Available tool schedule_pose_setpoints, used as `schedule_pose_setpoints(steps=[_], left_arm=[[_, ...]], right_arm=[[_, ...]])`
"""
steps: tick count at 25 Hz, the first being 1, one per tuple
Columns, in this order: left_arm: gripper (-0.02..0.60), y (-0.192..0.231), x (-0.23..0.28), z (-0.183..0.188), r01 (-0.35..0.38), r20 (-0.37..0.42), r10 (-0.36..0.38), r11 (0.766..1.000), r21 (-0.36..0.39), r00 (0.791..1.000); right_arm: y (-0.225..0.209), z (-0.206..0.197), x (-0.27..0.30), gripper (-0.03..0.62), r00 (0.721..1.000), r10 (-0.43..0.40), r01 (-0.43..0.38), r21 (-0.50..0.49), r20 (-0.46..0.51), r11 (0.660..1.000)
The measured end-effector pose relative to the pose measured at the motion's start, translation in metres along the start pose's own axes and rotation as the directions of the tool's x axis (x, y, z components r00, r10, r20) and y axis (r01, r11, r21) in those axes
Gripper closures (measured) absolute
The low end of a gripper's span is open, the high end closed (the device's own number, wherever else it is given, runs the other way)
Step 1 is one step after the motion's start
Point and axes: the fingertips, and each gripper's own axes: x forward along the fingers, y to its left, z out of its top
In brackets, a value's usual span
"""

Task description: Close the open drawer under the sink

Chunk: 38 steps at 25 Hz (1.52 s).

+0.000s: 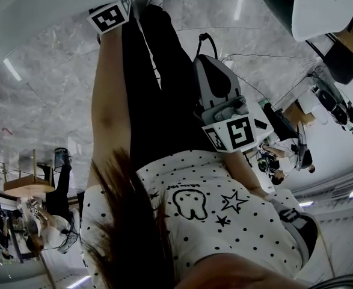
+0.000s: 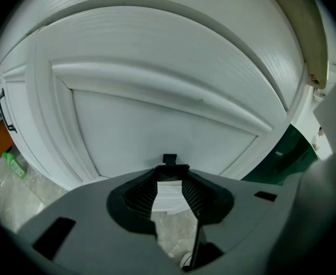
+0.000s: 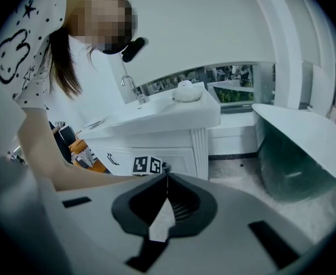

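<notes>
A white panelled front [image 2: 156, 119], taken to be the drawer's, fills most of the left gripper view, curving from the upper left to the right edge. At bottom centre the left gripper [image 2: 169, 179] is shown with its jaws spread wide. Only the cabinet's foot and pale floor are seen in the gap, and nothing is pinched.

In the right gripper view the sink [image 3: 156, 110] and its tap [image 3: 130, 87] sit at centre left, with the white cabinet [image 3: 179, 153] beneath. The left gripper's marker cube [image 3: 146, 165] is seen just before the cabinet front. How far the drawer stands out cannot be told from any view. The right gripper [image 3: 163, 179], at bottom centre, is shown with its jaws pressed together and empty, well apart from the cabinet.

The step in hand is judged to be the push. It would best be made with the jaw tips laid on the flat middle of the panel, not on the raised moulding. It should be driven straight in so the drawer is not skewed, and slowed at the end to spare a slam.

A black handle [image 2: 4, 110] on a neighbouring front is seen at the left edge, and a green bottle [image 2: 13, 165] on the floor at lower left. A bathtub [image 3: 293, 148] is seen at the right of the right gripper view. In the head view the person's arm [image 1: 110, 101] reaches toward the upper left over marble floor [image 1: 38, 101]. Nothing is seen between the left gripper and the panel.
</notes>
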Motion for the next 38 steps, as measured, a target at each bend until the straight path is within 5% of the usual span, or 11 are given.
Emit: schedule_pose_setpoints(steps=[22, 35, 38], left_arm=[[0.449, -0.004, -0.001, 0.0, 0.022, 0.008, -0.022, 0.999, 0.044, 1.0], [0.451, -0.007, -0.044, 0.024, -0.013, 0.106, 0.005, 0.997, 0.073, 0.994], [0.555, -0.01, -0.057, 0.029, -0.016, 0.135, 0.002, 0.995, 0.102, 0.991]], right_arm=[[0.003, -0.003, -0.004, 0.58, 1.0, 0.012, -0.012, 0.001, 0.002, 1.0], [0.001, -0.002, -0.017, 0.58, 0.999, 0.025, -0.025, 0.006, 0.032, 1.0], [0.0, 0.0, -0.015, 0.58, 0.998, 0.034, -0.034, 0.011, 0.047, 0.999]])
